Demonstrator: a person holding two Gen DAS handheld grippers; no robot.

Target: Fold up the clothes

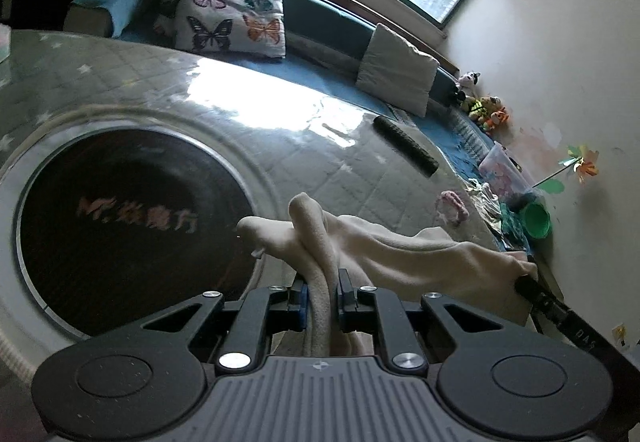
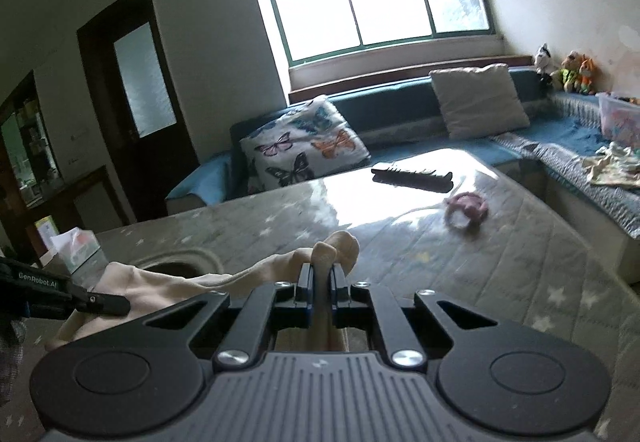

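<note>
A cream garment (image 1: 400, 254) hangs stretched between my two grippers above the grey quilted table (image 1: 320, 162). My left gripper (image 1: 322, 282) is shut on one bunched edge of it, with folds sticking out past the fingertips. My right gripper (image 2: 322, 274) is shut on the other edge of the cream garment (image 2: 168, 286). In the left wrist view the right gripper (image 1: 532, 282) shows at the right, pinching the cloth. In the right wrist view the left gripper (image 2: 96, 302) shows at the left, on the cloth.
A dark round inset (image 1: 132, 226) sits in the table. A black remote (image 2: 412, 176) and a pink hair tie (image 2: 466, 208) lie on the table. A blue sofa (image 2: 400, 150) with a butterfly pillow (image 2: 304, 150), a grey pillow (image 2: 480, 102) and toys stands behind. A tissue box (image 2: 76, 246) is at the left.
</note>
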